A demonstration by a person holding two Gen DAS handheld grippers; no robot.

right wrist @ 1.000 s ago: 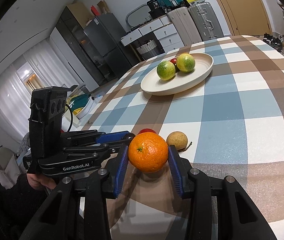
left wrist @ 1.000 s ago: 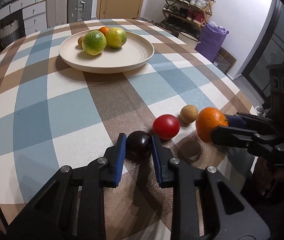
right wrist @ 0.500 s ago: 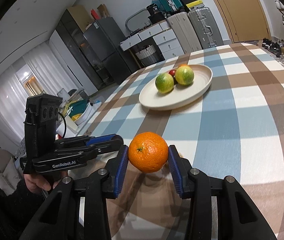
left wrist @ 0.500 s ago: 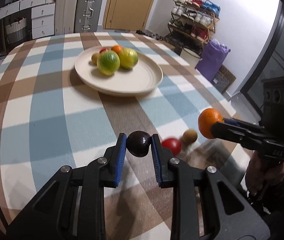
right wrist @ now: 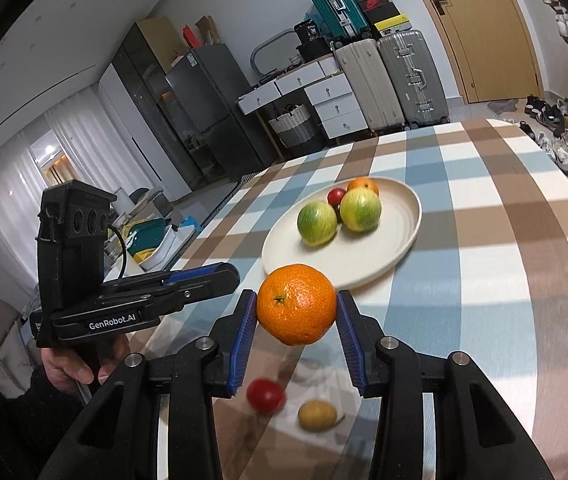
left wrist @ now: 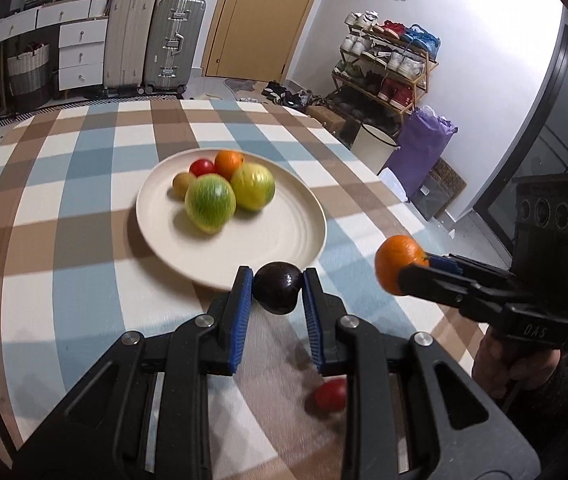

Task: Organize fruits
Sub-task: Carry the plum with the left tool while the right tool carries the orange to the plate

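Two fruits were clamped mid-girth: left gripper (left wrist: 277,292) jaws pinched a small, glossy, slippery-looking dark plum (left wrist: 276,287); right gripper (right wrist: 296,320) jaws held a firm, light, dimpled orange tangerine (right wrist: 296,304).

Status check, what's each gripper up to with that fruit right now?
Left gripper shut on dark plum. Right gripper shut on orange. Both short of plate. Path looks clear.

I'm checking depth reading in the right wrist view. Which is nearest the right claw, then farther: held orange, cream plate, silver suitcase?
1. Held orange, between the right claw pads.
2. Cream plate, mid-table beyond.
3. Silver suitcase, far wall, past the table.
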